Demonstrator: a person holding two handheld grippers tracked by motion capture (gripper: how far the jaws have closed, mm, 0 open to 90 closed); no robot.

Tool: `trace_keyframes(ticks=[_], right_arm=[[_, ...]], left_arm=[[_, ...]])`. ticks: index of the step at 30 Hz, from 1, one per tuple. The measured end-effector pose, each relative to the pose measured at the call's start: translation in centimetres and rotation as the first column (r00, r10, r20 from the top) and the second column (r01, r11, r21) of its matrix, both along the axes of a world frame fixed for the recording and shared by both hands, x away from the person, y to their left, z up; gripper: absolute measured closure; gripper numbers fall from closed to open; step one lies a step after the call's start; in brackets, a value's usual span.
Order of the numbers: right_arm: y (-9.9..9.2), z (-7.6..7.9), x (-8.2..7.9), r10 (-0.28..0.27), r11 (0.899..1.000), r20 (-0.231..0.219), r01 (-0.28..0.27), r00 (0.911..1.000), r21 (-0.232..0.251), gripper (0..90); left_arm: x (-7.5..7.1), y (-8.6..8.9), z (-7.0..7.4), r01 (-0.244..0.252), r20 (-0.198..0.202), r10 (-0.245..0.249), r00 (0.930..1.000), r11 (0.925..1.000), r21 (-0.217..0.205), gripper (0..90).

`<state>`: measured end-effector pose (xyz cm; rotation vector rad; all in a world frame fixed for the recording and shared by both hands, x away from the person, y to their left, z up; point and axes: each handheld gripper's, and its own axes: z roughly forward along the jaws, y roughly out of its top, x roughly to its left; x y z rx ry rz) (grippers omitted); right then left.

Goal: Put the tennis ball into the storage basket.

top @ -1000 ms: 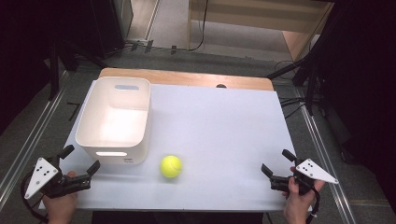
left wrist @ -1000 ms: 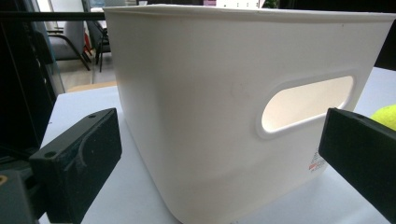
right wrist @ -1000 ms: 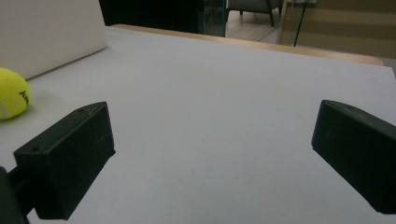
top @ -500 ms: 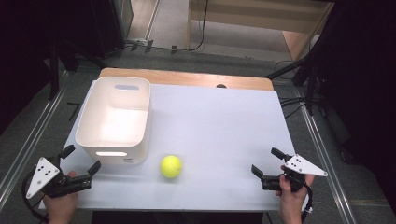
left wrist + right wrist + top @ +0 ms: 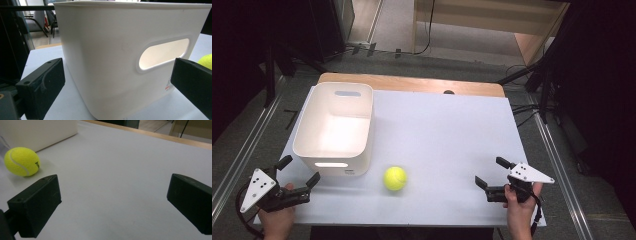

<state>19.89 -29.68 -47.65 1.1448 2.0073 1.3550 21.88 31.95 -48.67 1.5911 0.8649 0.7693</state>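
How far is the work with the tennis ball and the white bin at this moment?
Nothing looks finished yet: the tennis ball lies on the table beside the white bin, whose inside looks empty. In hand: the right gripper is open, pointed toward the ball but apart from it; the left gripper is open near the bin's front corner. Probably left: reach, grasp and move the ball, perhaps into the bin.

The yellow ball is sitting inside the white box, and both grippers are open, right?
Not quite. The yellow ball is not inside the white box; it sits on the table just beside the box's near corner, as the high view shows. The rest holds: the left gripper and the right gripper are both open.
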Motion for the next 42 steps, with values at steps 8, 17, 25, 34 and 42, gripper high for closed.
trace_keyframes(ticks=[8,17,25,34,42], right_arm=[[0.8,0.4,0.7,0.019,1.000,-0.016,-0.019,0.9997,-0.009,0.0],[1.8,0.7,1.5,0.049,0.999,-0.031,-0.050,0.9983,-0.023,0.0],[2.8,1.0,2.0,0.074,0.997,-0.035,-0.075,0.9967,-0.031,0.0],[3.7,2.1,2.9,0.108,0.993,-0.036,-0.109,0.9935,-0.046,0.0],[5.2,3.1,4.0,0.146,0.987,-0.054,-0.149,0.9878,-0.056,0.0]], left_arm=[[0.0,0.0,0.0,0.002,-0.001,-0.002,1.0000,1.0000,0.000,0.0],[0.0,0.0,0.0,0.003,-0.001,-0.003,1.0000,1.0000,0.000,0.0],[0.0,0.0,0.0,0.002,-0.001,-0.002,1.0000,1.0000,0.001,0.0],[0.2,-0.1,0.0,0.002,-0.004,-0.002,1.0000,1.0000,0.006,0.0],[0.2,0.0,0.0,-0.005,-0.010,0.005,0.9999,0.9999,-0.012,0.0]])
